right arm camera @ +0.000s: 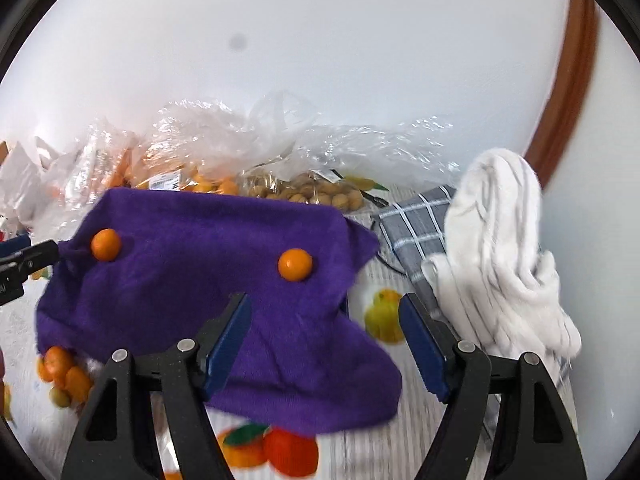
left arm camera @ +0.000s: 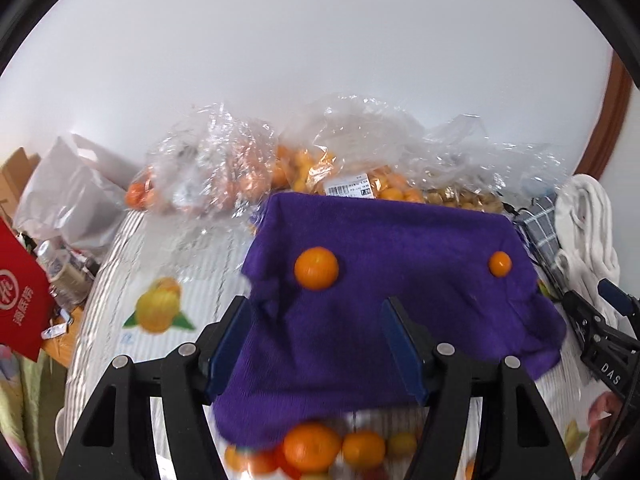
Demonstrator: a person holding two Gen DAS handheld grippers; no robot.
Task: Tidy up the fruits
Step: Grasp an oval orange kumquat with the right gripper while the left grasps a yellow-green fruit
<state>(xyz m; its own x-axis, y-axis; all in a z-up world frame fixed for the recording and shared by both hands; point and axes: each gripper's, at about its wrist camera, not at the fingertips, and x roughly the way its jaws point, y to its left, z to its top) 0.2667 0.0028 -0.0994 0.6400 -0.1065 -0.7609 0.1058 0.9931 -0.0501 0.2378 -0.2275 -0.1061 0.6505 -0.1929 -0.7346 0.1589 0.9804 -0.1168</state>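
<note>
A purple towel covers a raised box-like shape on the table; it also shows in the right wrist view. Two oranges sit on it: a larger one at the left and a smaller one at the right. My left gripper is open and empty, just in front of the larger orange. My right gripper is open and empty, just in front of the smaller orange. Several loose oranges lie at the towel's near edge.
Clear plastic bags of oranges and of small brown fruit stand behind the towel. A white cloth and a grey checked cloth lie right. A red packet is left. The tablecloth has printed fruit.
</note>
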